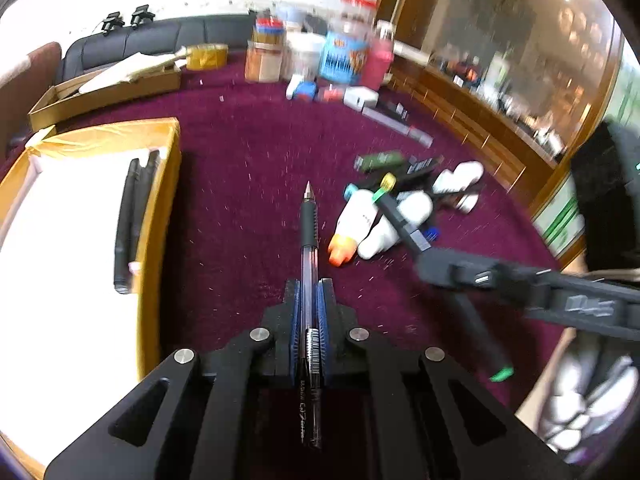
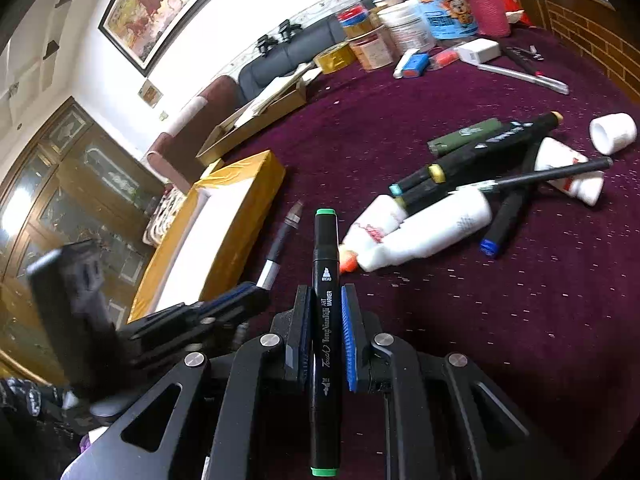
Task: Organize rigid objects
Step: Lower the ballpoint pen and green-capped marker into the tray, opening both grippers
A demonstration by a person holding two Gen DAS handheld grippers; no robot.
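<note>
My left gripper (image 1: 308, 285) is shut on a clear ballpoint pen (image 1: 309, 236) with a black grip, tip pointing forward above the purple cloth. My right gripper (image 2: 326, 292) is shut on a black art marker (image 2: 326, 280) with green ends. The right gripper also shows in the left wrist view (image 1: 476, 276) at right, with the marker's green end (image 1: 502, 374) below it. A yellow box with a white inside (image 1: 160, 200) lies to the left and holds two black markers (image 1: 132, 220). A pile of markers and white bottles (image 2: 440, 216) lies ahead on the cloth.
Jars, a blue-labelled tub and a pink bottle (image 2: 484, 4) stand at the table's far edge, with small boxes and a silver pen (image 2: 524, 76) before them. An open cardboard box (image 1: 100, 88) sits far left. A wooden cabinet (image 1: 480, 112) runs along the right.
</note>
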